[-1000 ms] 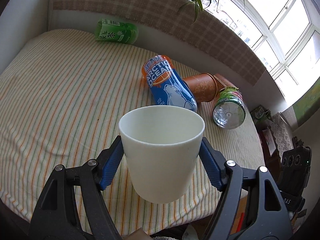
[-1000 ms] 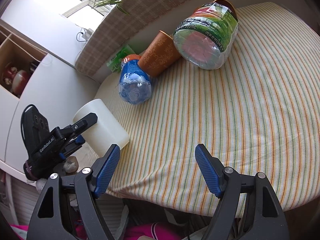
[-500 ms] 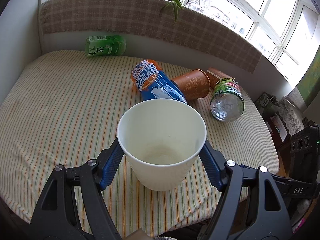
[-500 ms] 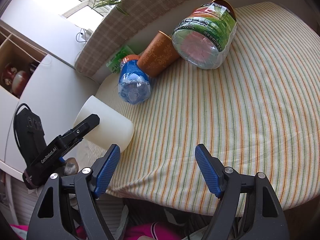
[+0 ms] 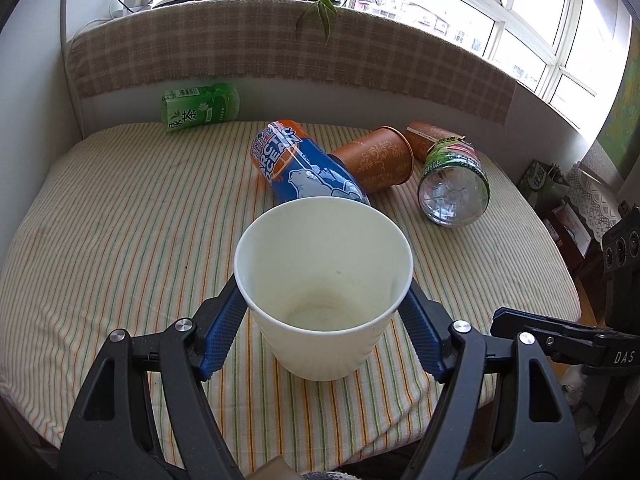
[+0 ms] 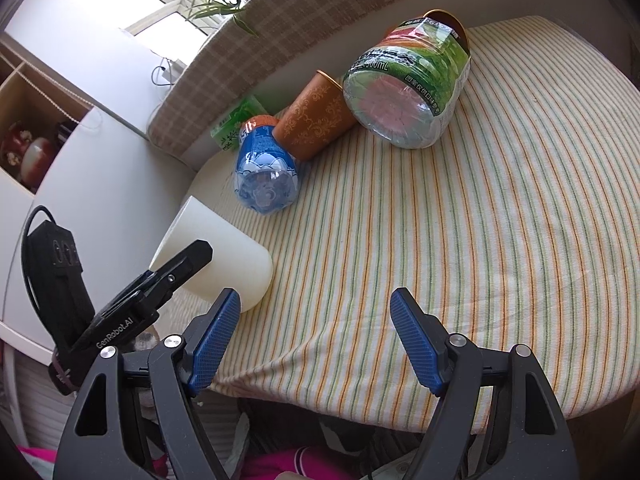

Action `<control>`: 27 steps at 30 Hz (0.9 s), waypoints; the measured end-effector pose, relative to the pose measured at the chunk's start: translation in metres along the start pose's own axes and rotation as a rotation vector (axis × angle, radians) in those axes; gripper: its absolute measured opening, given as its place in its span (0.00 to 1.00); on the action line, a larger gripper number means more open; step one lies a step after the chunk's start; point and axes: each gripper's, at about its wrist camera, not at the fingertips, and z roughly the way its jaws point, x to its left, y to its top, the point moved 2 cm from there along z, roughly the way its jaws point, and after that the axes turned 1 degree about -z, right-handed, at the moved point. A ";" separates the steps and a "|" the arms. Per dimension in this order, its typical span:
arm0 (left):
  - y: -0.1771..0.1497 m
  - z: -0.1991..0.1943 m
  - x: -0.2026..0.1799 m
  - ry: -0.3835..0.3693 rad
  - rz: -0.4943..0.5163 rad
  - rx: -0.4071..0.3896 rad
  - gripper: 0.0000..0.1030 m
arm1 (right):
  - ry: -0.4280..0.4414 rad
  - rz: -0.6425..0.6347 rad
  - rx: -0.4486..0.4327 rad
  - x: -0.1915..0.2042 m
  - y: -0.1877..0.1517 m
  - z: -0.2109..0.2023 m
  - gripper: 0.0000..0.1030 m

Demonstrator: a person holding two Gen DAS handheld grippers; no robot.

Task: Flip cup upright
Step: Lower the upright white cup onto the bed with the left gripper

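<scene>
So my left claw point(image 5: 324, 316) is clamped on the plain white paper cup point(image 5: 323, 280), both blue pads squeezing its sides, mouth facing up and tipped a bit toward me. It sits near the front edge of the striped cloth-covered table point(image 5: 120, 216), base down by the cloth, can't tell if it's touching. My right claw point(image 6: 314, 340) is spread wide, gripping nothing, hanging over that same front edge. Toward the back edge: 1 blue-and-orange plastic bottle point(image 5: 304, 168), 1 copper patterned cup point(image 5: 376, 160), 1 clear green-labelled bottle point(image 5: 454, 184), all lying down.
</scene>
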 end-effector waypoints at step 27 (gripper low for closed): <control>-0.013 0.007 -0.001 -0.108 -0.028 0.068 0.85 | -0.084 -0.064 -0.047 0.012 -0.001 -0.008 0.75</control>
